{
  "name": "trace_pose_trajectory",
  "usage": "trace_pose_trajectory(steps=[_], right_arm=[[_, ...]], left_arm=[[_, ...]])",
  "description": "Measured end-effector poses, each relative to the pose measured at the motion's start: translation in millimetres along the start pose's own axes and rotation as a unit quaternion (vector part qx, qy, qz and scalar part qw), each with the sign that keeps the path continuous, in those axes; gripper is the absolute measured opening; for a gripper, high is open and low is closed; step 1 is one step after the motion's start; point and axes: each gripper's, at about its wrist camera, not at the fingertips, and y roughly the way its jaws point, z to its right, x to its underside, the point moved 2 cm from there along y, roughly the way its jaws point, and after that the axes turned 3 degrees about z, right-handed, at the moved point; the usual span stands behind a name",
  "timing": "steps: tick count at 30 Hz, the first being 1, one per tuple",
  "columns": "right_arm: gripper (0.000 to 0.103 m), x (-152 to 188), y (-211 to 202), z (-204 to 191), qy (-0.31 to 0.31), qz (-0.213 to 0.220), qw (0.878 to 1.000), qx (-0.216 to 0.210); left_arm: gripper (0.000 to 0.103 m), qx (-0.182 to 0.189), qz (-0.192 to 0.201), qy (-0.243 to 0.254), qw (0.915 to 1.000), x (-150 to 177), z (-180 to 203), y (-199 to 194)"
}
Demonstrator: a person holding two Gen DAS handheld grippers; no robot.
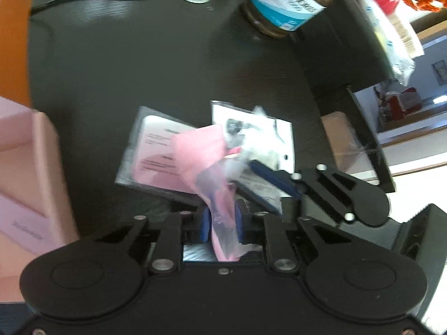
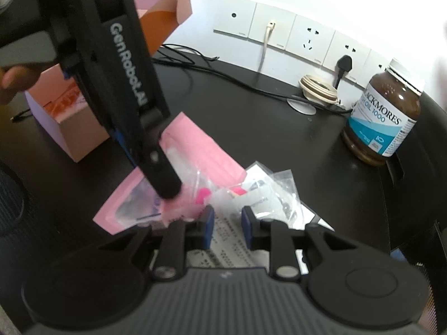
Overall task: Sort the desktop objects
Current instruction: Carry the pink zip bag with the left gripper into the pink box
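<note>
The left tongs [image 1: 222, 227] are pinching the pink packet [image 1: 220, 184] above the dark counter [image 1: 139, 69], probably for the pink box [image 1: 30, 167] beside them, while the right tongs [image 2: 227, 227] are resting narrow over the leaflet [image 2: 226, 240], seemingly pinning it down.

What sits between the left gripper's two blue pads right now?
The left wrist view shows the pink plastic packet pinched between the left gripper's pads.
</note>
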Motion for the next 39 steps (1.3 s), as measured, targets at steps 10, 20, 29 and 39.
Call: trace_pose_trajectory(steps=[10, 20, 29, 39], right_arm=[[0.023, 0, -6, 4, 0.009, 0.002, 1.000, 0.003], [0.040, -3, -6, -1, 0.013, 0.006, 1.000, 0.006], [0.071, -25, -35, -6, 0.010, 0.079, 0.997, 0.019], [0.071, -47, -40, -36, 0.011, 0.094, 0.996, -0.001]], left_arm=[[0.011, -0.021, 0.031, 0.008, 0.9993, -2, 2, -16], [0.010, -0.049, 0.070, 0.039, 0.9956, 4, 7, -45], [0.010, -0.051, 0.139, 0.044, 0.9880, 12, -2, -108], [0.010, -0.088, 0.214, -0.072, 0.9701, 39, -78, -178]])
